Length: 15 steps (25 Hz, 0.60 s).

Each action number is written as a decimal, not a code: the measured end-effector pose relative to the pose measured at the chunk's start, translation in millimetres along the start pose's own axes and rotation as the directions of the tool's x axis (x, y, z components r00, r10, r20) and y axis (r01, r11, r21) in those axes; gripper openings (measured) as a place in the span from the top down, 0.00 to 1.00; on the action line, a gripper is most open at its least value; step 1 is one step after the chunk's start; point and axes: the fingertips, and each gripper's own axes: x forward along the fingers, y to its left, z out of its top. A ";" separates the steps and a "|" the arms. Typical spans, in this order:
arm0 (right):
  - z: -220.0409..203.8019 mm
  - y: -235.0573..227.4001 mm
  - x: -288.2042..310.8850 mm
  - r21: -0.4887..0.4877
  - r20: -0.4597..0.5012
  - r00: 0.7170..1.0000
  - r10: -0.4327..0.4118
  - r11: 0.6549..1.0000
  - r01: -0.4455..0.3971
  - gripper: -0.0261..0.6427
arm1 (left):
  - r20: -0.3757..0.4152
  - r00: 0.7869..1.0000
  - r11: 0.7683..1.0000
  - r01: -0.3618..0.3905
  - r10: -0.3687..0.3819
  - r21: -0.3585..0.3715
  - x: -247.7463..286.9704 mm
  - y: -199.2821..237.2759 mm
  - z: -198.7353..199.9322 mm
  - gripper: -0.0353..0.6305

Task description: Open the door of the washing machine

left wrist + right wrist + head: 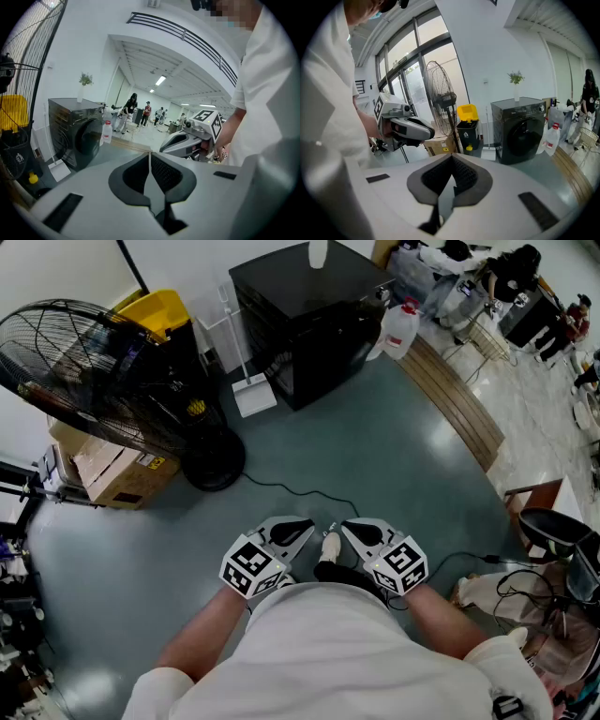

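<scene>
The black washing machine stands at the far side of the grey floor with its round door closed. It also shows in the right gripper view, at the right. A small vase with a plant rests on top of it. My left gripper and right gripper are held side by side close to my body, far from the machine. Both have their jaws shut on nothing. The left gripper's tips and the right gripper's tips point toward the machine.
A big floor fan stands at the left, with a yellow bin and a cardboard box beside it. A white dustpan and a plastic jug flank the machine. A cable crosses the floor. People stand far off.
</scene>
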 end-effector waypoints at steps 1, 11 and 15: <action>5.2 -10.9 -3.5 -0.012 0.007 1.000 0.002 1.000 -0.002 0.95 | 0.004 1.000 1.000 -0.012 0.012 -0.008 8.5 3.0 6.1 0.91; 11.9 -103.2 -32.3 0.004 0.050 0.999 -0.008 1.000 0.008 0.95 | -0.038 0.996 0.995 -0.085 0.083 -0.052 77.4 27.4 31.5 0.91; 9.7 -139.7 -43.7 -0.006 0.066 0.998 -0.017 1.000 0.017 0.95 | -0.043 0.992 0.991 -0.124 0.122 -0.040 116.0 41.5 46.4 0.91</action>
